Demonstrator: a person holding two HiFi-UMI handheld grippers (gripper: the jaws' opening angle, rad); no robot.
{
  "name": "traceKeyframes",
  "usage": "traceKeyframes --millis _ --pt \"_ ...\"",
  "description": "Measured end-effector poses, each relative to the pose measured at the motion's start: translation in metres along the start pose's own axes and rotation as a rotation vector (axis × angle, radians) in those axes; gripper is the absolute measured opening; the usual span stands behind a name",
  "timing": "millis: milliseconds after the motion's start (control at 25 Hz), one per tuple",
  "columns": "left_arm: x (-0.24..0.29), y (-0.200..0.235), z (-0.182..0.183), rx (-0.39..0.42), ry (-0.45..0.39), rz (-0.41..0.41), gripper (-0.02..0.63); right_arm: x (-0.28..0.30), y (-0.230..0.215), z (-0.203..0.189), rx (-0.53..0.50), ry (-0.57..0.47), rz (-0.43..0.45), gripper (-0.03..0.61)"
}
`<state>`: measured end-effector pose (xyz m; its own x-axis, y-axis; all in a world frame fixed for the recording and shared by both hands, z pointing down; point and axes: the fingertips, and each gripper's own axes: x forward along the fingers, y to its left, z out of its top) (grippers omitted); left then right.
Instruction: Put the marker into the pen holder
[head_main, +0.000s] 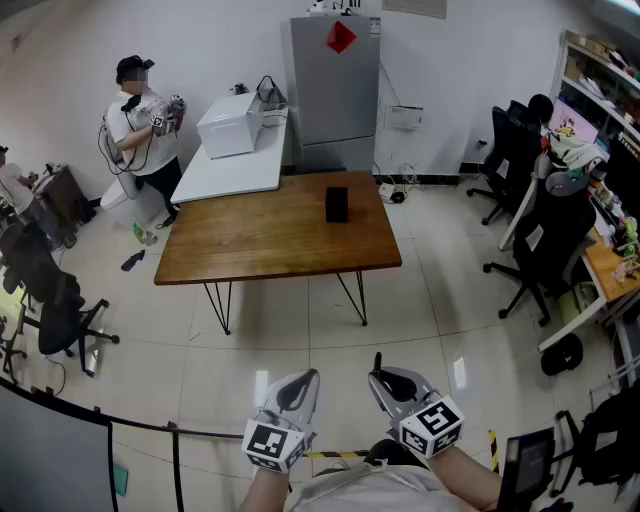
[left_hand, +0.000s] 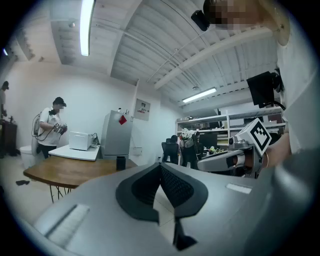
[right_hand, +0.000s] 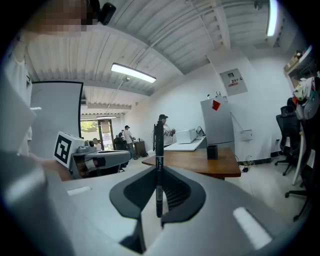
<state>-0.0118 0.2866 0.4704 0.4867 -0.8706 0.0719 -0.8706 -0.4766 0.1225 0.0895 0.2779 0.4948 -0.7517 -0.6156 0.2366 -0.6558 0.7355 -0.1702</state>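
We hold the marker (right_hand: 158, 145); pen holder (right_hand: 212, 152) far ahead.
Our right gripper (right_hand: 160, 192) clamps it upright; the worktop (right_hand: 195, 162) carrying the holder lies well ahead. Left gripper (left_hand: 161, 172) closed, empty.

A brown rectangular wooden tabletop (head_main: 260, 240) on thin black metal legs (head_main: 221, 306) stands on a pale tiled floor (head_main: 300, 365), with one black box-shaped pen holder (head_main: 337, 204) upright near its far edge, right of centre. Just beyond its far left edge, a white tabletop (head_main: 235, 172) carries a white boxy machine (head_main: 231, 124).

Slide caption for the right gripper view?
Right hand-held gripper grips a black marker upright; wooden table and pen holder ahead.
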Motion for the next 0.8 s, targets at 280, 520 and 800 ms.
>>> traceKeyframes --millis 280,520,800 --pt "0.025 0.027 -0.013 -0.003 -0.006 -0.005 0.017 0.034 -0.016 0.004 -0.011 0.000 0.011 0.035" --pt "0.088 0.057 -0.007 0.003 0.005 0.011 0.017 0.085 -0.065 0.021 -0.006 -0.002 0.069 0.035" --pt "0.198 0.103 0.023 0.007 -0.029 0.059 0.017 0.148 -0.159 0.073 -0.032 -0.024 0.126 0.035"
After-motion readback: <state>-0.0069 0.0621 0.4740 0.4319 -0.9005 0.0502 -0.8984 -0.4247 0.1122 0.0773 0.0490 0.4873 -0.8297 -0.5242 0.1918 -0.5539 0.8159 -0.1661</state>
